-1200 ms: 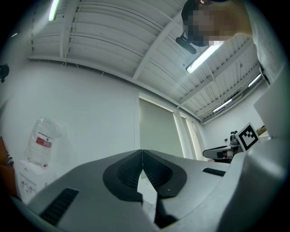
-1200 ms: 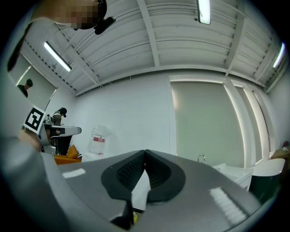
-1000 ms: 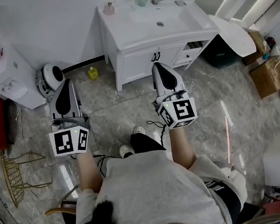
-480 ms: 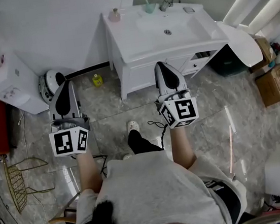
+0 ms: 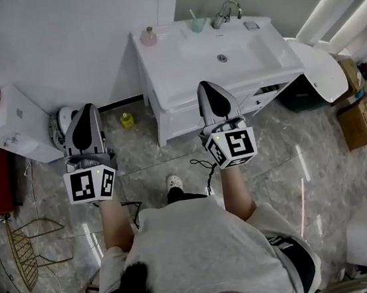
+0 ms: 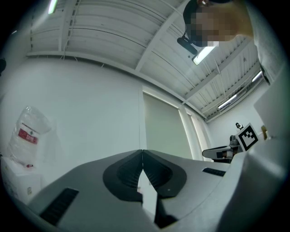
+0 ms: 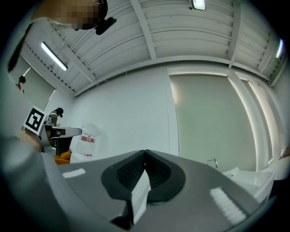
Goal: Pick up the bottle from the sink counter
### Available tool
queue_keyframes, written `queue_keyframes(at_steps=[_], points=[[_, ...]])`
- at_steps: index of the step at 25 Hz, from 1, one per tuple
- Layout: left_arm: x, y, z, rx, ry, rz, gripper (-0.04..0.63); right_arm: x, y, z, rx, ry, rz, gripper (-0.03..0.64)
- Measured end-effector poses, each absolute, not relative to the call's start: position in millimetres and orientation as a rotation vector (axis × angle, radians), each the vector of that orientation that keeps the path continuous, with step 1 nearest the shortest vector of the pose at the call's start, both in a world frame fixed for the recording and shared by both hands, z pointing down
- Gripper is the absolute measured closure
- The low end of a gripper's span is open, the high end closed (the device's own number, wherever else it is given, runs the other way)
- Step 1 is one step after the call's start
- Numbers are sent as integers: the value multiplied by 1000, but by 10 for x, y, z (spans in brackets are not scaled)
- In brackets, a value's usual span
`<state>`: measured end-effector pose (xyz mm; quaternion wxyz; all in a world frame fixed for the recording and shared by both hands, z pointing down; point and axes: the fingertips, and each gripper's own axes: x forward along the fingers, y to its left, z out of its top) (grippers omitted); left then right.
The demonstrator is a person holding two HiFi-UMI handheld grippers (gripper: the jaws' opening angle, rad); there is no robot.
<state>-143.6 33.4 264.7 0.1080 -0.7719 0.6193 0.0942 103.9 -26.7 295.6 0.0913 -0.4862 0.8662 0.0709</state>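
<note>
Head view: the small pink bottle (image 5: 148, 37) stands upright on the white vanity tabletop (image 5: 179, 59), at its far left corner. It lies ahead of and between my tongs, nearer my right tongs (image 5: 204, 87) than my left tongs (image 5: 85, 110), I judge.

Left gripper view: tongs pressed together, empty, tilted upward.

Right gripper view: likewise pressed together, with no bottle in sight.

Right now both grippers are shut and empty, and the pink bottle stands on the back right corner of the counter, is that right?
Not quite. The bottle stands on the back left corner of the counter, as the head view shows. The rest holds: the left gripper and the right gripper are both shut and empty.
</note>
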Motion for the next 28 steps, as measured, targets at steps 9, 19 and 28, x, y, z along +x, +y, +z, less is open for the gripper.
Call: queue_keyframes(at_steps=[9,19,28], points=[[-1290,-406,2598,-2250,1841,274,588,1164,-1052,2938,-1412,2587,198,606],[-1195,-842,2729,-2248,1876,247,588,1200,-1589,3035,-1362,2605,160,606],[-1365,-1178,2763,-2240,1885,247,588,1069,-1957,3048,-1352,2596,148,606]])
